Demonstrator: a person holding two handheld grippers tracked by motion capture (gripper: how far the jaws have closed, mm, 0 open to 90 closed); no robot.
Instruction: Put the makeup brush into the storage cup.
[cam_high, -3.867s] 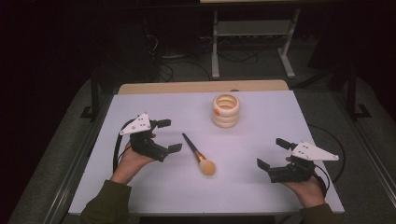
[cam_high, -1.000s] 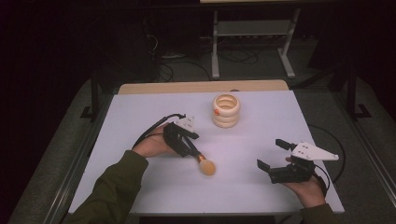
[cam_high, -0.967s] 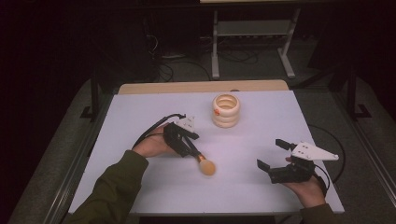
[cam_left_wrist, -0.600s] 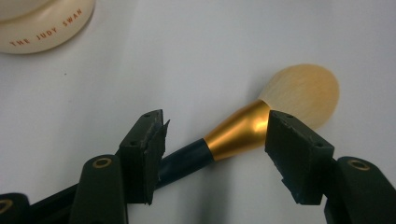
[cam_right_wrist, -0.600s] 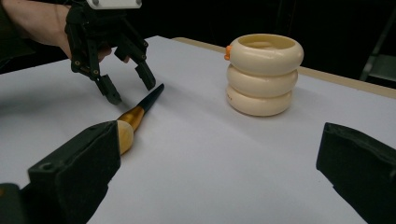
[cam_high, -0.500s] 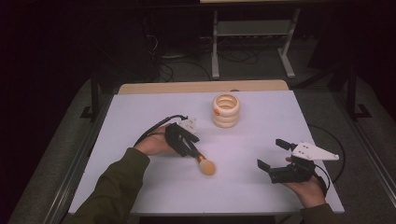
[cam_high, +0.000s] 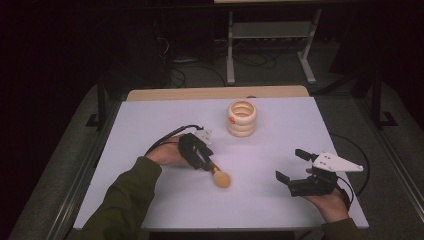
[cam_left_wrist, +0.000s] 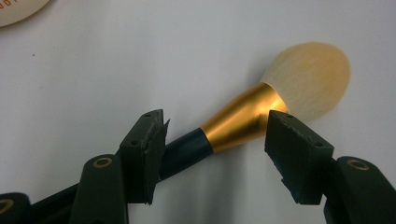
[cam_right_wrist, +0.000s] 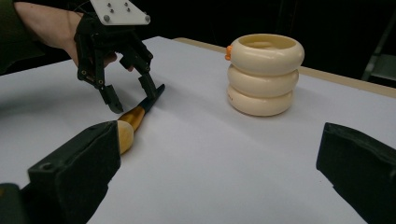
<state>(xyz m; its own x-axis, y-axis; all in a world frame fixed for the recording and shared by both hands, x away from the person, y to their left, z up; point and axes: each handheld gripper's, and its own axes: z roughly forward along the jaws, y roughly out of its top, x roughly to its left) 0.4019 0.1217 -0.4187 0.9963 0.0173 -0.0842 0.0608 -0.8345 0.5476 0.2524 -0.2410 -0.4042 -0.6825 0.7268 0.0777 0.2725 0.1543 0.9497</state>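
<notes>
gold-ferruled brush (cam_left_wrist: 243, 116) between half-closed left gripper (cam_left_wrist: 215, 140) jaws, unpinched; right gripper (cam_high: 292, 172) spread.

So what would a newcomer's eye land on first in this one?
Probably the makeup brush with its gold ferrule and pale bristles, lying near the middle of the white table, with the left gripper set astride it; its jaws have just been closing, though the pads are not yet pressing on it. Next comes the cream ringed holder standing toward the table's far edge, while the right gripper rests open at the near right.
</notes>
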